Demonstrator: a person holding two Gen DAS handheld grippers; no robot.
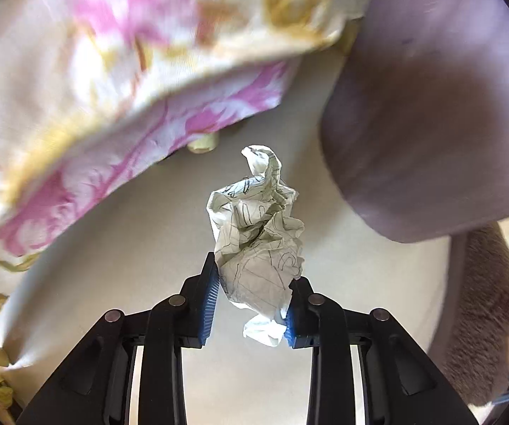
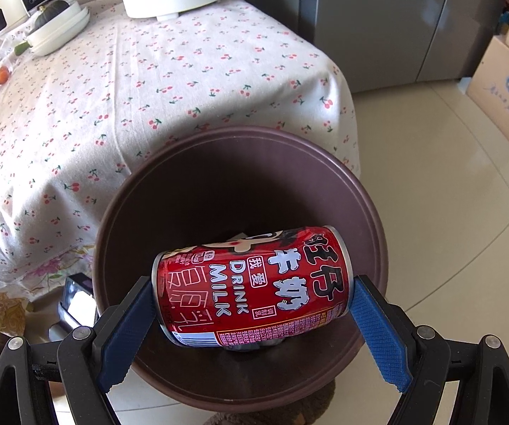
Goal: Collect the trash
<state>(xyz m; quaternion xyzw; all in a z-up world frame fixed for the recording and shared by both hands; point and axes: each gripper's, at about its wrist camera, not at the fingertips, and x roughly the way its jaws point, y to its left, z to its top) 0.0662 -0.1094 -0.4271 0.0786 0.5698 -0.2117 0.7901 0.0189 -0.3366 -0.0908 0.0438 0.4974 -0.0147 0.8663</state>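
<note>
Trash is in both sets of jaws at this moment, so the collecting looks partly done by my reading and neither piece has been dropped yet. Starting with the left gripper (image 1: 250,304), its blue pads are pressed against the lower part of a crumpled paper (image 1: 258,233), a white sheet with pen scribbles on it, which stands up between the fingers above a pale floor (image 1: 148,241); the jaws are closed on it. Beyond the paper hangs a flowered cloth (image 1: 130,71) in pink and yellow, and to the right the brown outer wall of the bin (image 1: 431,113) rises just beside the wad, so the paper is near the bin but still outside it. The right gripper (image 2: 250,315) has its jaws spread wide and clamped end to end on a red milk can (image 2: 250,283), held sideways directly over the mouth of the same brown bin (image 2: 371,212). Inside the bin, under the can, something dark and grey shows at the bottom, but it is too hidden to name. Behind the bin stands the desk (image 2: 148,88) with its cherry-print cover, carrying white bowls and a white appliance. What seems left: letting the can go, then bringing the paper over the rim.
</note>
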